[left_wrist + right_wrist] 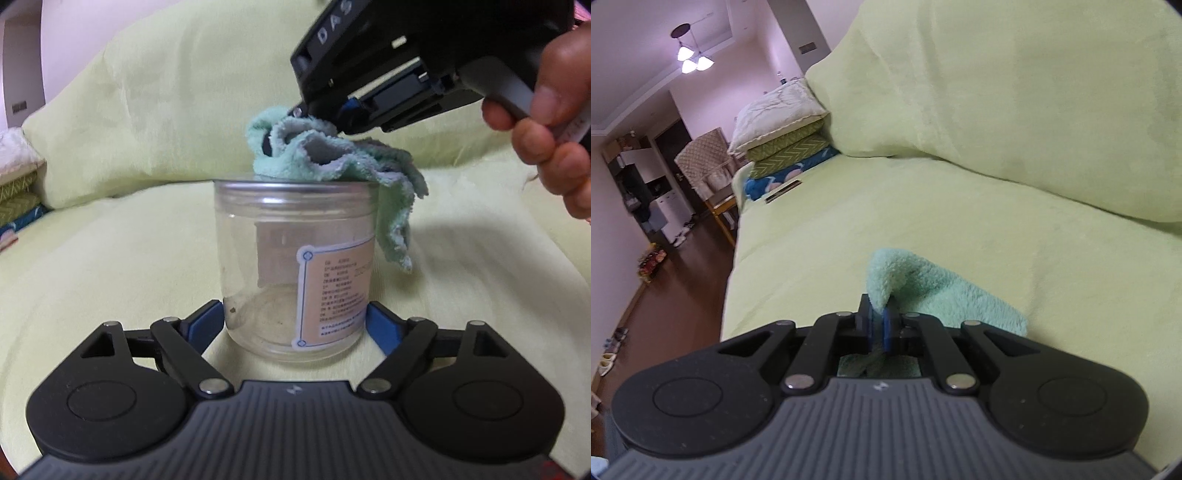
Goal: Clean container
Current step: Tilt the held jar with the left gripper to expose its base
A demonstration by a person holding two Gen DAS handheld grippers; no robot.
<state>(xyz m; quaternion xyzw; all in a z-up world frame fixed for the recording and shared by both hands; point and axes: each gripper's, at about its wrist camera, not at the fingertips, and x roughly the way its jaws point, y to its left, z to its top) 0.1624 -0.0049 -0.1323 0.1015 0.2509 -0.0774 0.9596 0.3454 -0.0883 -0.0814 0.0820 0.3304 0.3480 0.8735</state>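
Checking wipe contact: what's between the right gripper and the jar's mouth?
Only the green cloth: the right gripper pinches it, and it bunches on the jar rim, spilling down one side. Left wrist view shows it.

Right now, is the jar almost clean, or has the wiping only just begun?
Only just begun, it seems. Done: the lidless jar stands between the left gripper's jaws, and the right gripper has the green cloth pinched. In hand: the cloth sits bunched at the jar's rim, one corner hanging outside. Left: pushing it inside and wiping; specks and a hazy film on the bottom still show.
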